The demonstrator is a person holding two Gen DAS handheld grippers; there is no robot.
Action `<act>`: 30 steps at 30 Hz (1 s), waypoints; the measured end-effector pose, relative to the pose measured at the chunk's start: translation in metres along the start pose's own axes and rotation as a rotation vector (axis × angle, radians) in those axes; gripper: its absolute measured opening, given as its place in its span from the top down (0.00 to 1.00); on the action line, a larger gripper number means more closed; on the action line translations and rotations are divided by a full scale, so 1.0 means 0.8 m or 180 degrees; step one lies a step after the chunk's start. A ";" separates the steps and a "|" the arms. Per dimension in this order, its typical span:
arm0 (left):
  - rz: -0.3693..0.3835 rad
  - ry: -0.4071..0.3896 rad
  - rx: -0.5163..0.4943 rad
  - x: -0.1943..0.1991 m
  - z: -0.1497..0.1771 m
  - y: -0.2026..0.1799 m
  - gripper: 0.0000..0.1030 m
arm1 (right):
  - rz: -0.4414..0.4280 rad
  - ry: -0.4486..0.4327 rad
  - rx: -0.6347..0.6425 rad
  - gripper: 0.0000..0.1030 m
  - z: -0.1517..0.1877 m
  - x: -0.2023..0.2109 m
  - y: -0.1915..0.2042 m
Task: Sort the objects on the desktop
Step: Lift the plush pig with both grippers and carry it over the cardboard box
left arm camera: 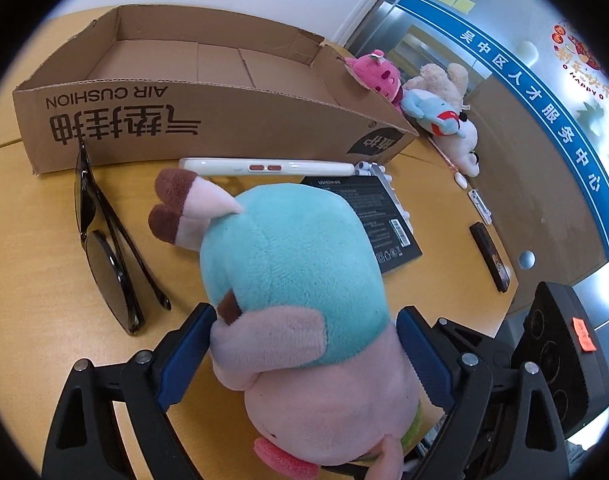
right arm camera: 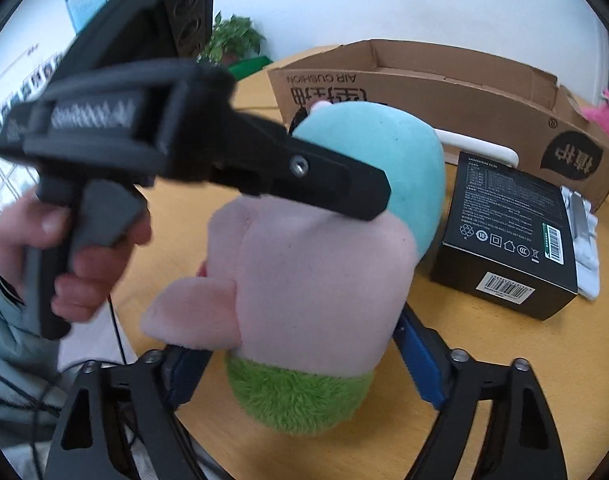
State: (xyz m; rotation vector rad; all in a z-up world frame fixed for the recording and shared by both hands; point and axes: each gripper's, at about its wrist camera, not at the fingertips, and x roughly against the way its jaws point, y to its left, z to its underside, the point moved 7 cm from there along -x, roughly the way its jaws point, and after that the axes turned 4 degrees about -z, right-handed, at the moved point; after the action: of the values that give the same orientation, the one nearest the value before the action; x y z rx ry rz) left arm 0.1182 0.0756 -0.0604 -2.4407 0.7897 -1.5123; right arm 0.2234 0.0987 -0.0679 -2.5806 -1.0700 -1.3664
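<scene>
A plush toy (left arm camera: pixel 300 288) with a teal body, pink limbs and a green end (right arm camera: pixel 304 272) is held above the wooden table (left arm camera: pixel 32 280). My left gripper (left arm camera: pixel 304 344) is shut on its pink middle, blue pads on both sides. My right gripper (right arm camera: pixel 304 352) is shut on its lower pink and green part. The left gripper's black body (right arm camera: pixel 176 136) crosses the right wrist view above the toy. An open cardboard box (left arm camera: pixel 208 92) stands empty behind it.
Black sunglasses (left arm camera: pixel 104 240) lie at the left. A white flat device (left arm camera: pixel 264 167) and a black product box (right arm camera: pixel 512 232) lie before the cardboard box. Other plush toys (left arm camera: pixel 420 96) sit at the back right, and a small dark item (left arm camera: pixel 490 256) lies at the right.
</scene>
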 end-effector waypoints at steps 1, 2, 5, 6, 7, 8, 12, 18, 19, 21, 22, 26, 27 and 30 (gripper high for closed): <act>0.0001 0.0013 -0.0030 0.000 0.001 -0.003 0.11 | -0.0054 0.0007 -0.0004 0.21 0.005 0.004 0.002; 0.0025 0.0033 -0.0044 -0.001 0.002 -0.005 0.10 | -0.0103 0.0015 -0.0025 0.22 0.009 0.007 0.003; 0.0063 0.0124 -0.0001 -0.013 0.001 -0.004 0.09 | -0.0201 0.0018 -0.0135 0.18 0.020 0.016 0.002; 0.0125 0.0150 0.0053 -0.017 0.000 -0.003 0.09 | -0.0219 0.0027 -0.0156 0.18 0.022 0.016 0.002; 0.0163 0.0162 0.0085 -0.020 0.001 -0.002 0.09 | -0.0212 0.0046 -0.0153 0.17 0.023 0.015 0.003; 0.0182 0.0160 0.0104 -0.022 0.000 -0.001 0.09 | -0.0190 0.0075 -0.0134 0.18 0.024 0.013 0.004; 0.0235 0.0099 0.0130 -0.017 0.000 0.002 0.13 | -0.0144 0.0085 0.0000 0.24 0.029 0.019 0.020; 0.0236 -0.0206 0.0030 0.022 -0.028 -0.012 0.16 | -0.0229 -0.0076 0.0017 0.28 0.018 0.056 0.035; 0.0222 -0.0270 -0.0009 0.030 -0.036 -0.014 0.16 | -0.0221 -0.0125 0.0046 0.28 0.012 0.065 0.037; 0.0186 -0.0434 -0.0109 0.052 -0.061 -0.022 0.16 | -0.0198 -0.0252 0.0137 0.28 -0.008 0.087 0.042; 0.0168 -0.0528 -0.0172 0.063 -0.075 -0.026 0.16 | -0.0182 -0.0318 0.0187 0.28 -0.019 0.098 0.044; 0.0073 -0.0925 -0.0407 0.112 -0.148 -0.044 0.16 | -0.0097 -0.0580 0.0413 0.28 -0.075 0.140 0.046; 0.0057 -0.1055 -0.0470 0.127 -0.169 -0.048 0.16 | -0.0084 -0.0656 0.0463 0.28 -0.094 0.153 0.045; 0.0013 -0.1398 -0.0640 0.173 -0.230 -0.061 0.16 | 0.0037 -0.0891 0.0713 0.28 -0.153 0.194 0.047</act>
State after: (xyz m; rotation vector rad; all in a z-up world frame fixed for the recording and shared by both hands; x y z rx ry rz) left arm 0.0233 0.0703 0.1548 -2.7628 0.8826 -0.8716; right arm 0.2163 0.1161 0.1325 -2.6527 -1.1631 -0.8414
